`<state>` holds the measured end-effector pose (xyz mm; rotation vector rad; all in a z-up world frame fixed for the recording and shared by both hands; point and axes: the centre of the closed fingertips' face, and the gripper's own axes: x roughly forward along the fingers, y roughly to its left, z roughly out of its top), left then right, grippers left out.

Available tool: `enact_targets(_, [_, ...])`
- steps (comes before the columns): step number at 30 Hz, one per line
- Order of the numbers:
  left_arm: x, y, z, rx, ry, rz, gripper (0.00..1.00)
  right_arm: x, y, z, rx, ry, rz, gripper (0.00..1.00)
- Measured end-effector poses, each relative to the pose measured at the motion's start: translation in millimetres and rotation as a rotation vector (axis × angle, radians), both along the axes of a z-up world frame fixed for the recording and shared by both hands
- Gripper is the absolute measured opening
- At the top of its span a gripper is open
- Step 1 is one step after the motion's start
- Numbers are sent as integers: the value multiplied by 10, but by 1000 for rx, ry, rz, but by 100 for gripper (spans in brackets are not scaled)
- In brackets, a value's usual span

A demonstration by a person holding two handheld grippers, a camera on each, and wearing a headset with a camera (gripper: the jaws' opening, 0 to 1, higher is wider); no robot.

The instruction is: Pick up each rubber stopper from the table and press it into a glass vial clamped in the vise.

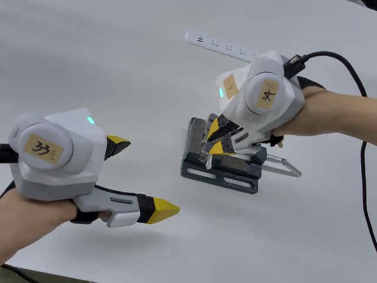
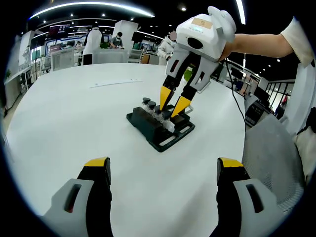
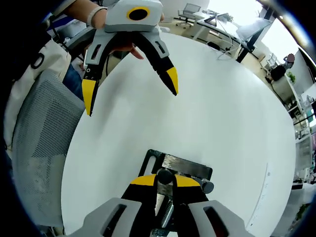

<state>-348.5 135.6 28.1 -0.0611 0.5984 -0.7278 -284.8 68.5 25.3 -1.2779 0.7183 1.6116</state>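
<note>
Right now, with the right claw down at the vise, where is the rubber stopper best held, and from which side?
By its round sides, from straight above. The rubber stopper is pinched in the right claw over the vise, whose glass vials stand upright, so a side pinch probably leaves its bottom free to press in.

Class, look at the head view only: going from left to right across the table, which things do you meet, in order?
left claw → vise → cable. The right claw overlaps the vise, so it is left out.
</note>
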Motion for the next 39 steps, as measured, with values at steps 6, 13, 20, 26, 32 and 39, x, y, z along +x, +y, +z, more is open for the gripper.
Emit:
enact_targets(6, [-8,-22,6,-2,1,0,87,1,-7,13,-2,-1,0,10])
enact_targets(13, [2,-26,16,-3,-2,-2,87,-23,25,100,27,31,-27,13])
enact_targets(20, [20,-23,29,-4,-6,-3,88,-41,46,177,41,61,-60,8])
enact_targets(26, [26,-22,35,-6,-8,-5,87,-26,-12,120,12,60,-73,6])
enact_targets(32, [12,-10,12,-6,-3,-4,87,-10,-13,77,13,70,-108,0])
enact_targets(39, [-5,1,-1,-7,4,-3,87,18,-6,55,4,67,-107,0])
